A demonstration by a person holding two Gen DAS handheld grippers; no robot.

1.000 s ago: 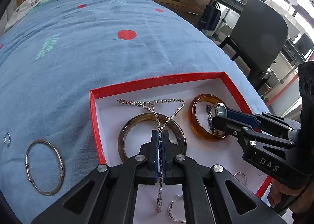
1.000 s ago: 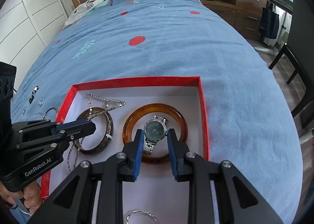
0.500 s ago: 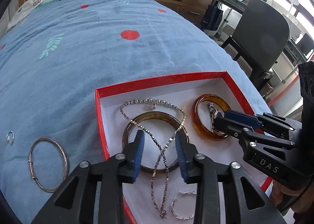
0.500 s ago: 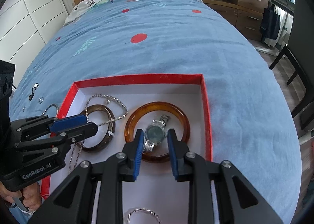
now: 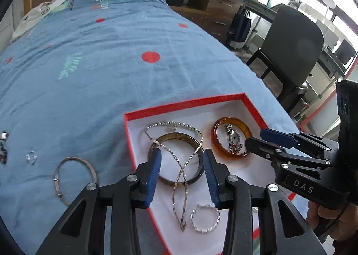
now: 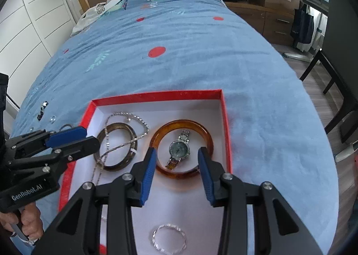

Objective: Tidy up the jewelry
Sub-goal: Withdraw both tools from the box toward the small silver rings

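Jewelry still outside the red box is what the next move most likely turns on: a thin silver bangle lies flat on the blue bed cover, just left of the box's left wall, with a small clear ring a little further left. Both lie to the left of the left hand-held gripper, which is plainly the nearer one; the right hand-held gripper hovers on the far side of the box. Inside the box, the silver necklace is draped across the dark bangle, the watch rests within the amber bangle, and a small silver ring sits near the front. Both pairs of jaws are opening with nothing pressed between the pads: necklace and watch lie released beneath them. By my judgement, the left one should swing leftward over the wall to the bangle.
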